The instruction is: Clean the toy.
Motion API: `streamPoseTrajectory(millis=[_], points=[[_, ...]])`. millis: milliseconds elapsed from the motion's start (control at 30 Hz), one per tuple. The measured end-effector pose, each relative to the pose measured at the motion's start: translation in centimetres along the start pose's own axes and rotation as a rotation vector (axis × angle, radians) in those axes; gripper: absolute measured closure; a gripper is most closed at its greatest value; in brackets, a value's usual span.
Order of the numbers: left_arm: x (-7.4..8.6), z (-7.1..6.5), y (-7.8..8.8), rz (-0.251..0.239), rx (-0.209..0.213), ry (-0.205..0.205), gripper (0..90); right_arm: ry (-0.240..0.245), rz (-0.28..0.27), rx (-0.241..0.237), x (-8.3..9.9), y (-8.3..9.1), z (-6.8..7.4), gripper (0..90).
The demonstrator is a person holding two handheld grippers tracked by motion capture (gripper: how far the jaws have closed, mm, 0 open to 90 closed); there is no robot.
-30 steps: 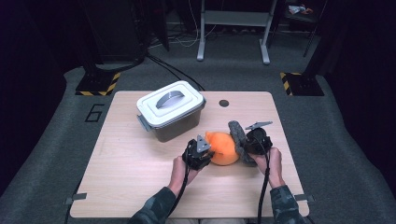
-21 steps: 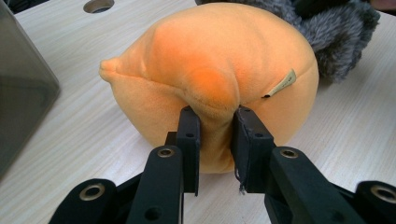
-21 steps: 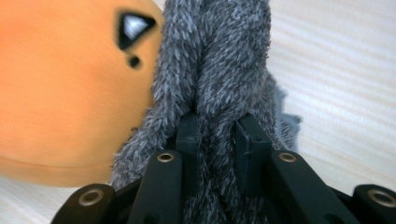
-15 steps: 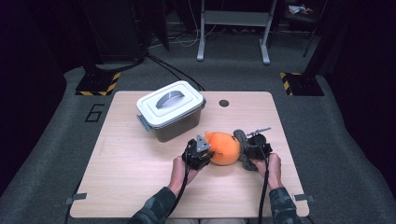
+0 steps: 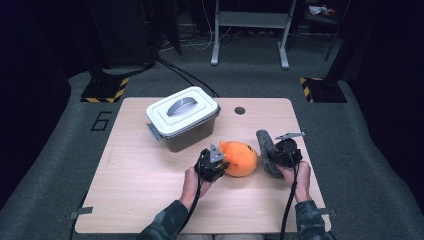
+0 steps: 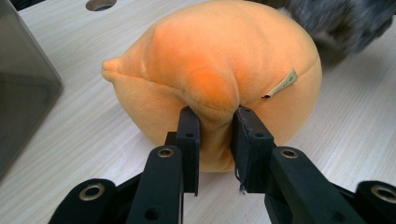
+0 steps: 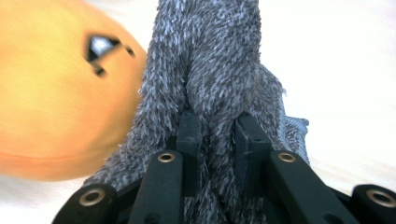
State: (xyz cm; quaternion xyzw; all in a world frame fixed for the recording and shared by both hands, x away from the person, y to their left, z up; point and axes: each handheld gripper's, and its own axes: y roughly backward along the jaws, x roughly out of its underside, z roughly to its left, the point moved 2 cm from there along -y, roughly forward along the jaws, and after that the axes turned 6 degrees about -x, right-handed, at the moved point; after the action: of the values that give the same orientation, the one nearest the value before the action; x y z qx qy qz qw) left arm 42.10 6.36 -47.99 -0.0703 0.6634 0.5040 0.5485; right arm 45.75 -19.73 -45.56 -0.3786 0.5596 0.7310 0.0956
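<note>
While pinched from both sides: two soft things held low over the bench, one per gripper.

Left gripper [image 5: 216, 161]: jaws closed on a fold of the orange plush [image 6: 219, 74], nipping a raised seam ridge at its near side, likely because the round body is too wide to span.

Orange plush: bulging ahead of the left jaws, resting on the bench [image 5: 135, 180], pointed tip off to the jaws' left, small fabric tag to their right.

Right gripper [image 5: 286, 152]: jaws clamped on the grey furry piece [image 7: 210, 70], pile squeezed between them; grip taken at its lower end, probably so the rest hangs free.

Grey furry piece: rising straight ahead of the right jaws, just beside the orange plush and seemingly brushing it; blur in the right gripper view, so contact cannot be told for sure.

Lidded container [image 5: 183, 119]: beyond the left jaws and to their left, lid on, handle on top, apart from both toys; likely destination, still closed.

Round hole [image 5: 239, 110]: farther back in the bench top, beyond both jaws.
</note>
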Motion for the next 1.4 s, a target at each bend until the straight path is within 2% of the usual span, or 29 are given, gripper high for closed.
streamPoseTrajectory(millis=[33, 133, 200, 267, 333, 400, 433, 500, 600, 733, 833, 900, 967, 1033, 1100, 1200, 1300, 1400], points=[[0.0, 0.0, 0.0, -0.001, 0.0, 0.0, 73.7, -0.003, -0.018, -0.006, -0.4, 0.6, 0.3, 74.0], [0.0, 0.0, 0.0, 0.0, -0.001, -0.001, 73.4, 0.032, -0.048, -0.023, -1.5, 2.3, 1.5, 74.0], [0.0, 0.0, 0.0, 0.0, -0.001, 0.0, 73.2, 0.07, -0.064, -0.042, -2.1, 2.8, 2.7, 73.9], [0.0, 0.0, 0.0, 0.0, -0.001, 0.0, 73.0, 0.107, -0.072, -0.084, -2.4, 2.6, 3.9, 73.9], [0.0, 0.0, 0.0, 0.0, -0.001, 0.0, 72.9, 0.131, -0.052, -0.115, -2.6, 1.9, 5.2, 73.9], [0.1, 0.1, 0.0, 0.0, -0.001, 0.001, 72.6, 0.163, -0.019, -0.119, -2.5, 0.9, 6.2, 73.9], [0.1, 0.2, 0.0, 0.002, 0.001, 0.002, 72.2, 0.163, -0.003, -0.112, -2.4, 0.4, 6.5, 73.9], [0.2, 0.3, -0.1, 0.0, -0.001, 0.012, 71.1, 0.168, -0.002, -0.103, -2.4, -0.3, 6.6, 74.0], [0.2, 0.5, 0.0, 0.001, -0.002, 0.011, 67.4, 0.141, -0.003, -0.106, -2.7, -0.5, 6.5, 74.0], [0.4, 0.6, 0.0, 0.001, -0.018, 0.034, 57.8, 0.146, 0.005, -0.095, -3.0, -0.8, 6.4, 74.0], [0.6, 0.7, 0.0, 0.012, -0.022, 0.025, 51.4, 0.144, 0.009, -0.085, -3.3, -0.9, 6.3, 74.0], [0.9, 0.7, -0.1, 0.014, -0.012, 0.033, 47.1, 0.143, 0.006, -0.085, -3.5, -1.0, 6.2, 73.9], [0.9, 0.6, -0.3, 0.015, -0.032, 0.015, 43.8, 0.147, 0.011, -0.081, -3.6, -1.1, 6.2, 73.9], [0.8, 0.5, -0.6, 0.005, -0.027, 0.009, 43.6, 0.136, 0.012, -0.08, -3.8, -1.2, 6.1, 73.9], [0.7, 0.2, -0.7, 0.004, -0.019, -0.016, 46.6, 0.139, 0.009, -0.083, -3.8, -1.3, 6.0, 73.9], [0.6, -0.4, -1.1, 0.005, -0.03, -0.06, 57.2, 0.136, 0.01, -0.08, -3.8, -1.4, 6.0, 73.9], [0.4, -0.5, -1.3, 0.004, -0.034, -0.055, 68.7, 0.133, 0.008, -0.069, -3.7, -1.3, 5.9, 73.9], [0.3, -0.4, -1.4, -0.003, -0.024, -0.024, 76.3, 0.133, -0.001, -0.072, -3.5, -1.0, 5.6, 73.9]])
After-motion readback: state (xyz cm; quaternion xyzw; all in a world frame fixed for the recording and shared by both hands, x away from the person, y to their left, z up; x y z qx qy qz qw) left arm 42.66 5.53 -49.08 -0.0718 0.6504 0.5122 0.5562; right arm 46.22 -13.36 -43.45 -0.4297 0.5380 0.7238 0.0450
